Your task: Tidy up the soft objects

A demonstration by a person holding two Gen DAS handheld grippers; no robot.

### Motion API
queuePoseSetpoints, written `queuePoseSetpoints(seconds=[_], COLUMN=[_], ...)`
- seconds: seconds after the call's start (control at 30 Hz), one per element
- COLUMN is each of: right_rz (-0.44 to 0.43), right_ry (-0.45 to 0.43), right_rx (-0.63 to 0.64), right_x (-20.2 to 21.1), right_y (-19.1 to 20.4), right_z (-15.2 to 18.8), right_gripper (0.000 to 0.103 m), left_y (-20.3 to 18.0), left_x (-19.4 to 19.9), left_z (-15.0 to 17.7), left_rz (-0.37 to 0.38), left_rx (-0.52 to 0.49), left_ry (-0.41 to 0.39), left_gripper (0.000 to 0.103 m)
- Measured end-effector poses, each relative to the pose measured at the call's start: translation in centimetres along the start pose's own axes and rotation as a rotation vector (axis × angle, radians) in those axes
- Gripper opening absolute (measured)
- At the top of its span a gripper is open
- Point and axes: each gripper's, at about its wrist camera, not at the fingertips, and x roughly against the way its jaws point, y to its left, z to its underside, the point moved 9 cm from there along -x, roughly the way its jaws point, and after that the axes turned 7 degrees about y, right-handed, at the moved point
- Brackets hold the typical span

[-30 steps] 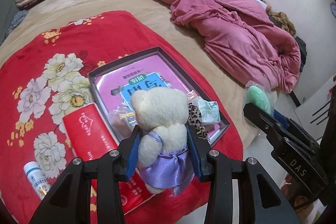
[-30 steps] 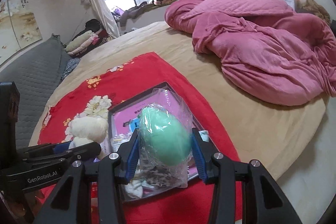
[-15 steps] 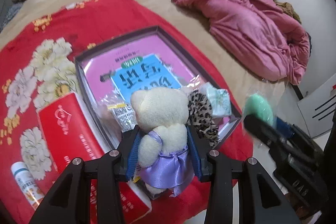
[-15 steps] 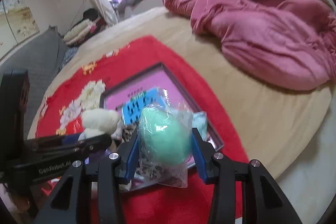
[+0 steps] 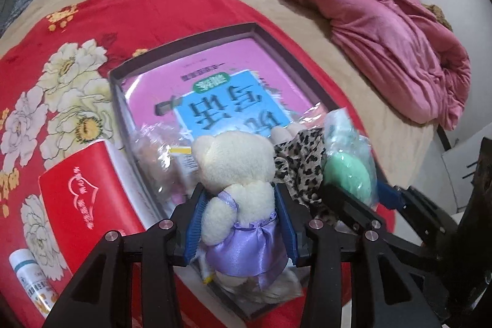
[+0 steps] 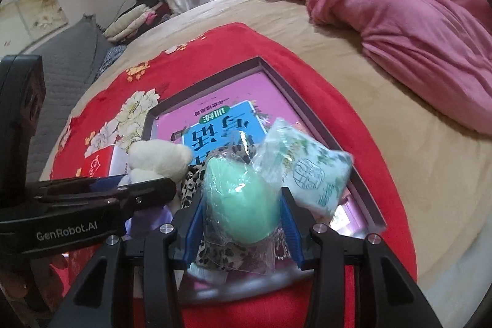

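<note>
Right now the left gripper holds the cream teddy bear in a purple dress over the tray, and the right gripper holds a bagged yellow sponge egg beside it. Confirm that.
Wrong on one point: the bagged sponge egg in the right gripper is mint green, not yellow, as the right wrist view shows. The rest stands: the left gripper holds the cream teddy bear in a purple dress over the tray.

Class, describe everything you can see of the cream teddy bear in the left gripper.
The cream teddy bear is small, fuzzy plush in a shiny lilac satin dress. It sits upright, back to the camera, between the blue pads of the left gripper, whose jaws are opening slightly. It hangs over the near end of the dark tray, beside a leopard-print cloth.
</note>
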Motion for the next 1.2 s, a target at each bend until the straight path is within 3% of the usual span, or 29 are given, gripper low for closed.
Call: queuePoseSetpoints(seconds=[0.23,0.3,0.5,0.7,0.97,1.1,1.2], right_rz=[-0.003,-0.006,-0.02,-0.002,0.052,0.103,0.129], right_ry=[0.016,0.031,-0.01,-0.026,-0.07,-0.098,-0.081], right_rx=[0.05,0.036,-0.002,-0.009,0.002,0.007,0.001], right_x=[-1.4,-1.1,0.9,2.7,6.9,10.0,11.5], right_y=[0.4,0.2,-0.6,-1.3,-0.5,0.5,1.5], right_z=[-0.9,-0.9,-1.4,-1.3,-0.8,-0.1,1.3], right_gripper=[0.048,0.052,0.064,0.064,0.066,0.077,0.078], left_y=[0.8,0.7,0.5,0.5,0.5,0.5,0.8], left_x=[-0.5,-0.5,-0.2,1.1,4.9,7.9,10.2], left_z=[-0.5,-0.5,-0.6,-0.8,-0.5,0.9,2.7], left_rz=[0.015,0.022,0.038,0.052,0.046,0.037,-0.022], left_rx=[0.001,-0.002,0.005,0.012,0.004,-0.005,-0.024], left_ry=[-0.001,0.001,-0.001,-0.032,-0.098,-0.133,-0.164], left_gripper=[0.047,0.049,0.063,0.075,0.077,0.078,0.078])
